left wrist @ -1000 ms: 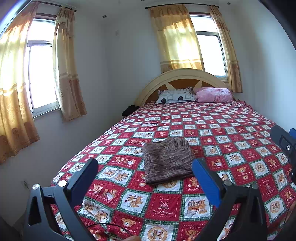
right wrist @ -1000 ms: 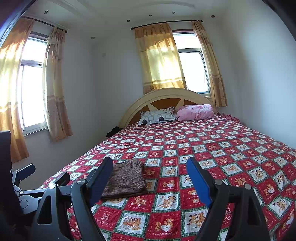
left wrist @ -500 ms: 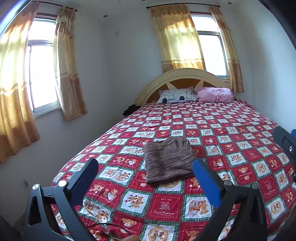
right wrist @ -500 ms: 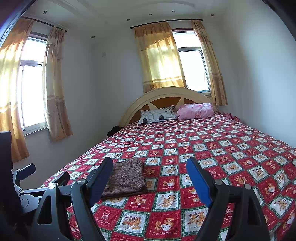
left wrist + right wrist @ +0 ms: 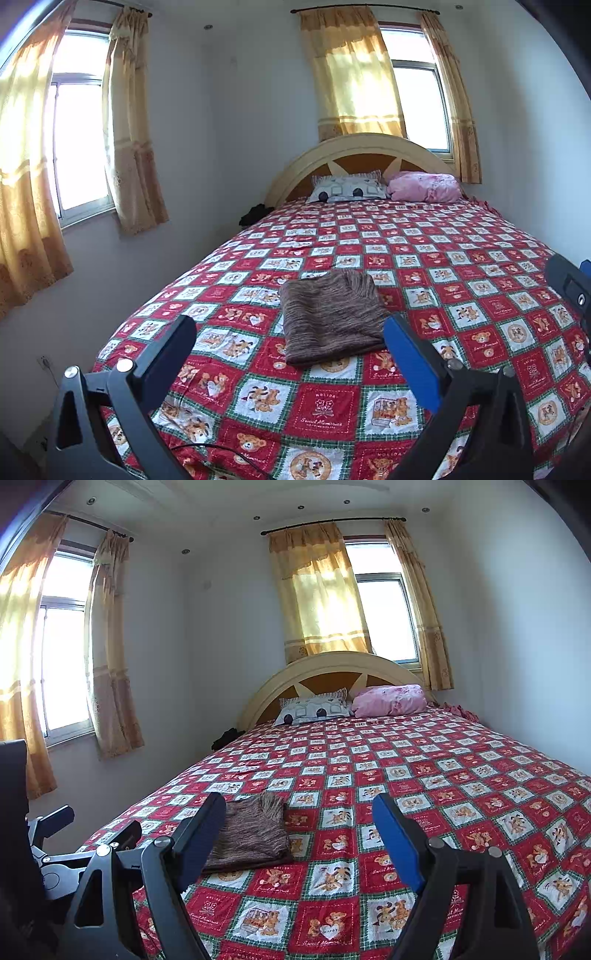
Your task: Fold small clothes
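A brown knitted garment (image 5: 330, 317) lies folded into a neat rectangle on the red patchwork bedspread (image 5: 461, 258), near the foot of the bed. My left gripper (image 5: 291, 332) is open and empty, held above the bed's near edge, short of the garment. In the right wrist view the garment (image 5: 255, 834) lies ahead to the left. My right gripper (image 5: 299, 812) is open and empty, to the right of the garment and apart from it. Part of the left gripper shows at that view's left edge.
Two pillows, one patterned (image 5: 347, 188) and one pink (image 5: 424, 186), lie at the arched headboard (image 5: 362, 147). Walls with curtained windows stand to the left and behind the bed. A dark object (image 5: 255, 214) sits beside the bed's far left corner. A cable (image 5: 221, 452) lies on the near edge.
Both grippers have stayed open and almost still. The view has only drifted slightly. The garment has not moved.
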A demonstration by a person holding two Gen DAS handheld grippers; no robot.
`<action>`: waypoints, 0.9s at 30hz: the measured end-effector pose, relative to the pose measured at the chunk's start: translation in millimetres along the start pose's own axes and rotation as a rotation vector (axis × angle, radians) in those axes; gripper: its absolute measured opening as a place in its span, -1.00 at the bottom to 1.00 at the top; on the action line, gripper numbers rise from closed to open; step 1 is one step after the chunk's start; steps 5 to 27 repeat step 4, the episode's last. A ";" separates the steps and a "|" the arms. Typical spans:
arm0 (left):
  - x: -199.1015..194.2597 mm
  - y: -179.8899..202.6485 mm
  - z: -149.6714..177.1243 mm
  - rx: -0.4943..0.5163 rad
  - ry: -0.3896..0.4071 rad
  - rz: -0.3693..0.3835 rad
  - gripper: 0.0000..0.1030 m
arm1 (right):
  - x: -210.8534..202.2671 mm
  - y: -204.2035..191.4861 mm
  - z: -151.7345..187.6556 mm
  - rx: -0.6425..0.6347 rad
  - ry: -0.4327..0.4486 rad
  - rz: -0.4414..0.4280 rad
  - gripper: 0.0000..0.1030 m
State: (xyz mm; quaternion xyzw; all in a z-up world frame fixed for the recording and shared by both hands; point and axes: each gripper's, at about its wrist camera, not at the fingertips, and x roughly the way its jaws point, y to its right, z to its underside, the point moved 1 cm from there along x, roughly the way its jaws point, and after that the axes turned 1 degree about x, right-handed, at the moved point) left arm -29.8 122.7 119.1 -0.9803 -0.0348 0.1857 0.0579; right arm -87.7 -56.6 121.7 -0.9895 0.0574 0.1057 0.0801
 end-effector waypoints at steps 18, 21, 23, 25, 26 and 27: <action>1.9 -0.5 -0.5 -0.005 -0.010 -0.009 1.00 | 0.5 2.3 0.0 0.007 0.001 0.007 0.60; 1.9 -0.5 -0.5 -0.005 -0.010 -0.009 1.00 | 0.5 2.3 0.0 0.007 0.001 0.007 0.60; 1.9 -0.5 -0.5 -0.005 -0.010 -0.009 1.00 | 0.5 2.3 0.0 0.007 0.001 0.007 0.60; 1.9 -0.5 -0.5 -0.005 -0.010 -0.009 1.00 | 0.5 2.3 0.0 0.007 0.001 0.007 0.60; 1.9 -0.5 -0.5 -0.005 -0.010 -0.009 1.00 | 0.5 2.3 0.0 0.007 0.001 0.007 0.60; 1.9 -0.5 -0.5 -0.005 -0.010 -0.009 1.00 | 0.5 2.3 0.0 0.007 0.001 0.007 0.60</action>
